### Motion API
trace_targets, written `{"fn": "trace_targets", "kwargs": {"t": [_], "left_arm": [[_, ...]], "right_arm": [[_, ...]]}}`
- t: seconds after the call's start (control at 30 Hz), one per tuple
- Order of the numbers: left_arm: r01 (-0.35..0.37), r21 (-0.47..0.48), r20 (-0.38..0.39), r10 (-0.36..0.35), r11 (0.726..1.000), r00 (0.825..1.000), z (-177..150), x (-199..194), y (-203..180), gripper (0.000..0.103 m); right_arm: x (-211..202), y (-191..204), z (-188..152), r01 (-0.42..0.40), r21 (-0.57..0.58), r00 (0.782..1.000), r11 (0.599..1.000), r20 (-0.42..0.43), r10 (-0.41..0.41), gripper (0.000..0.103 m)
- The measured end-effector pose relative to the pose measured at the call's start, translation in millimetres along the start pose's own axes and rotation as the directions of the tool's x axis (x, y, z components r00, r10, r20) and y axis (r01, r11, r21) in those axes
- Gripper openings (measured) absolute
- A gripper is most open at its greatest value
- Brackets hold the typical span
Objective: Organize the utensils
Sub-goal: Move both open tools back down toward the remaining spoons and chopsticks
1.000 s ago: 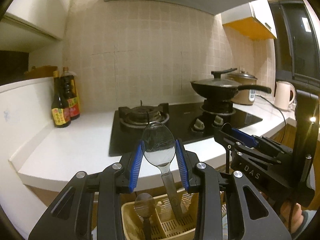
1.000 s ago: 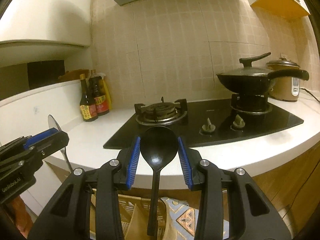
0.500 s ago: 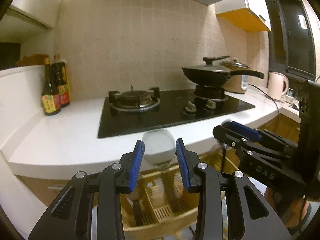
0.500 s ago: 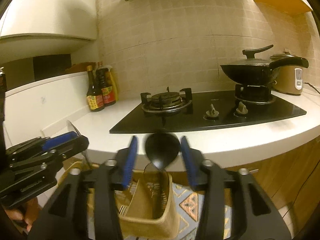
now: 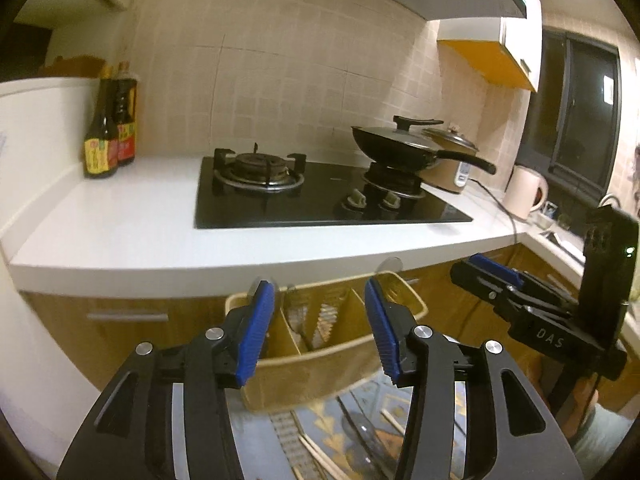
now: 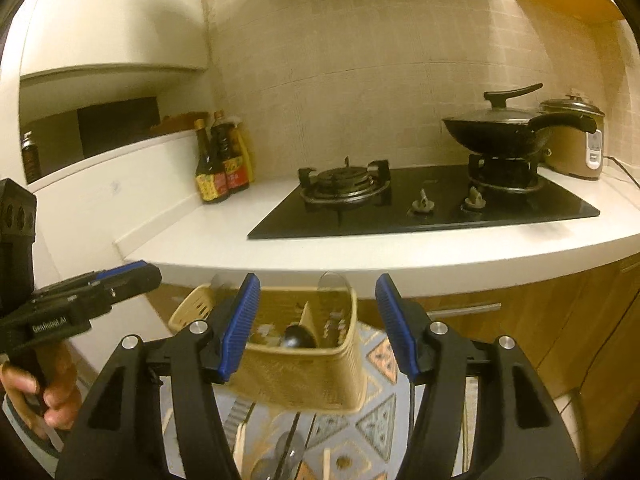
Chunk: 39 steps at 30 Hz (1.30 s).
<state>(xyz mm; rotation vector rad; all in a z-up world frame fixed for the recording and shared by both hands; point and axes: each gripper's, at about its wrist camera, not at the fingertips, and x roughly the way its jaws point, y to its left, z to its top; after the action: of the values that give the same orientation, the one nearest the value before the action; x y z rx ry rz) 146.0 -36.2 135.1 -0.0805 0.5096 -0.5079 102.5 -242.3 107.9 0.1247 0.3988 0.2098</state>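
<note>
Beige caddy [image 6: 304, 376] part-filled, more utensils on the mat
Black spoon [image 6: 298, 336] stands inside; left gripper [image 5: 320, 328] opening, empty; right gripper [image 6: 318, 326] open, empty; chopsticks [image 5: 320, 460] and spoons remain below.

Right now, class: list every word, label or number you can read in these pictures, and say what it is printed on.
"DAS": on the right gripper body.
"GenRobot.AI": on the left gripper body.
Sauce bottle labels: too blurred to read.
Rice cooker panel: too small to read.
</note>
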Motion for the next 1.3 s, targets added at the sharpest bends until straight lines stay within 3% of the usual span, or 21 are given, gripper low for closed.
{"fn": "trace_targets", "kwargs": {"t": [0.23, 0.4, 0.47, 0.57, 0.63, 0.8, 0.97, 1.13, 1.3], "left_arm": [[0.004, -0.011, -0.071, -0.005, 1.000, 0.997, -9.9, -23.8, -8.5, 0.047], [-0.032, -0.010, -0.175, 0.030, 0.999, 0.984, -30.0, -19.7, -8.9, 0.047], [-0.045, -0.015, -0.228, 0.041, 0.999, 0.973, -43.2, -14.5, -5.2, 0.047], [-0.041, -0.053, -0.299, 0.023, 0.998, 0.954, -63.0, -6.0, 4.0, 0.047], [-0.036, -0.086, -0.344, 0.004, 0.996, 0.939, -75.3, 1.2, 10.0, 0.047], [-0.014, -0.167, -0.439, -0.062, 0.986, 0.896, -101.1, 24.9, 23.3, 0.045], [-0.018, -0.202, -0.497, -0.086, 0.979, 0.864, -115.6, 49.4, 27.2, 0.045], [-0.050, -0.198, -0.551, -0.069, 0.979, 0.832, -125.3, 80.9, 23.8, 0.044], [-0.085, -0.198, -0.593, -0.051, 0.976, 0.803, -133.2, 106.9, 25.6, 0.037]], "right_arm": [[-13.6, 12.4, -4.9, -0.024, 0.002, 0.991, 1.000, -0.129, 0.024, 0.057], [-5.9, 20.1, -25.4, -0.050, -0.003, 0.957, 0.999, -0.286, 0.047, 0.056], [-0.4, 21.9, -35.5, -0.050, -0.004, 0.936, 0.999, -0.350, 0.045, 0.056], [14.4, 24.4, -56.3, -0.060, -0.004, 0.880, 0.998, -0.472, 0.051, 0.056], [27.7, 28.4, -73.4, -0.064, -0.021, 0.829, 0.998, -0.558, 0.042, 0.056], [41.8, 36.4, -103.2, -0.076, -0.046, 0.773, 0.996, -0.634, 0.029, 0.055], [51.2, 33.6, -116.3, -0.085, -0.011, 0.739, 0.996, -0.671, 0.055, 0.042], [65.4, 23.0, -120.7, -0.069, 0.040, 0.715, 0.997, -0.694, 0.077, 0.037], [72.8, 18.2, -128.8, -0.085, 0.069, 0.695, 0.994, -0.710, 0.109, 0.036]]}}
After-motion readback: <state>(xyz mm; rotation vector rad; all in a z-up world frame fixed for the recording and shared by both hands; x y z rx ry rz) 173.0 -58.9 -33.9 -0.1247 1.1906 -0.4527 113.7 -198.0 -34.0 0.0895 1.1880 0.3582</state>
